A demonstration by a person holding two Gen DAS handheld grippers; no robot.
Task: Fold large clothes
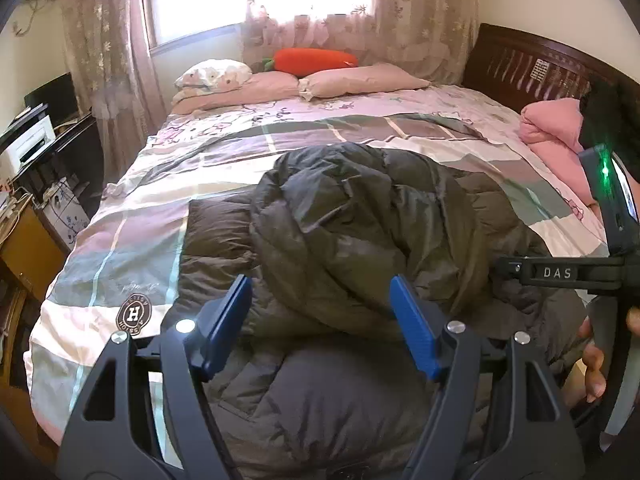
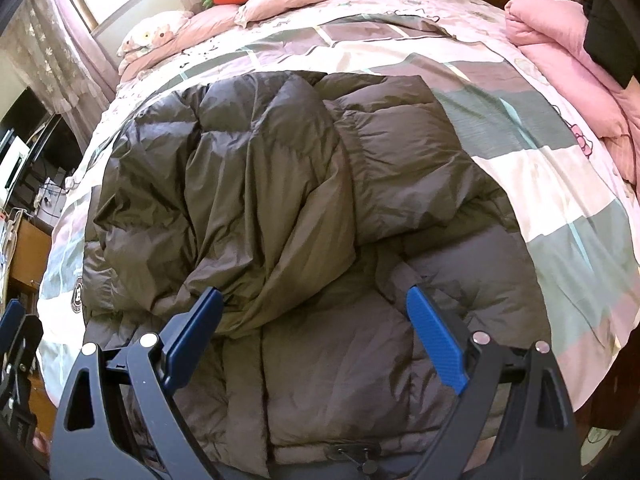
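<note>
Both grippers, left (image 1: 322, 320) and right (image 2: 316, 336), hover with fingers spread wide, gripping nothing, over the dark puffer jacket (image 2: 280, 200) lying bunched on the checked bed cover (image 2: 540, 184).

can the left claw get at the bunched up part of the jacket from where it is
Probably yes: the left claw is open above the puffer jacket, and the bunched fold lies just ahead between its fingers with nothing in between.

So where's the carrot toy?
The orange carrot plush lies at the far head of the bed, under the window, resting on the pink pillows; the right wrist view shows it top-left.
</note>
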